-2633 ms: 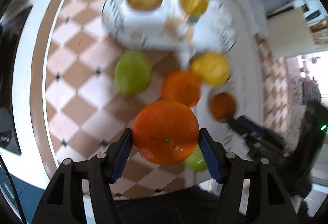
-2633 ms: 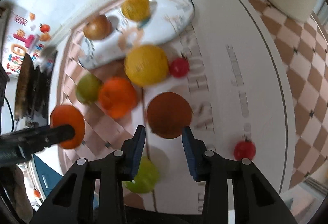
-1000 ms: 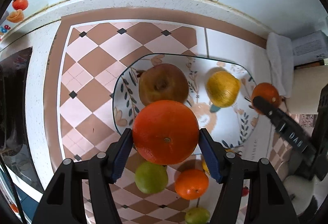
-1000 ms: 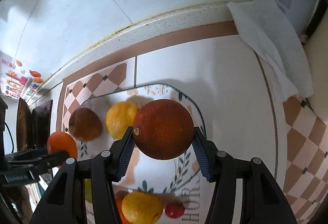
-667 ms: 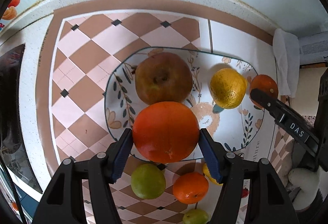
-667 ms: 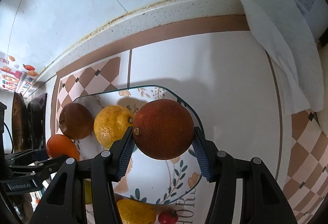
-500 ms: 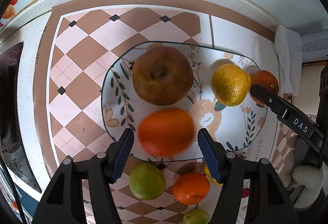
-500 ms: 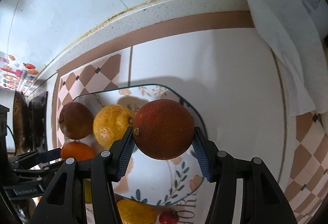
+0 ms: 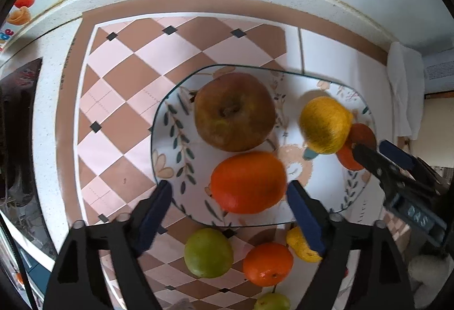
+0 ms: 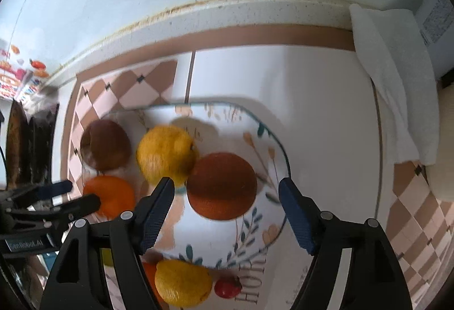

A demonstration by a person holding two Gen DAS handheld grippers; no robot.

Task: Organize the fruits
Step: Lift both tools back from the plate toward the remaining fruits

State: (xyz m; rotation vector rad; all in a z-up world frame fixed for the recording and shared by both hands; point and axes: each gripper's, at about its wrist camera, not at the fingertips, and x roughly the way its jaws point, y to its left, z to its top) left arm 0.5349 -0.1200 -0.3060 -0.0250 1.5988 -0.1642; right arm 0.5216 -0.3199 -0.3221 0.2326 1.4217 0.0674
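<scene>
The left tool (image 9: 228, 200) stood released, its pads wide of the orange (image 9: 248, 182) resting on the plate (image 9: 170, 117); the right tool (image 10: 225, 198) was likewise spread, the dark orange (image 10: 222, 185) lying free at 12 o'clock between its pads. Nearest the left tool, at 6 o'clock on the worktop (image 9: 119, 83), lay the green fruit (image 9: 208, 252) and small orange (image 9: 268, 264); the apple (image 9: 235, 112) and yellow fruit (image 9: 325, 125) sat farther on the plate.

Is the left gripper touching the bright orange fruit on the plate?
Apart. The left wrist view shows the left gripper open, plate visible between each finger and the bright orange fruit on the floral plate.
</scene>
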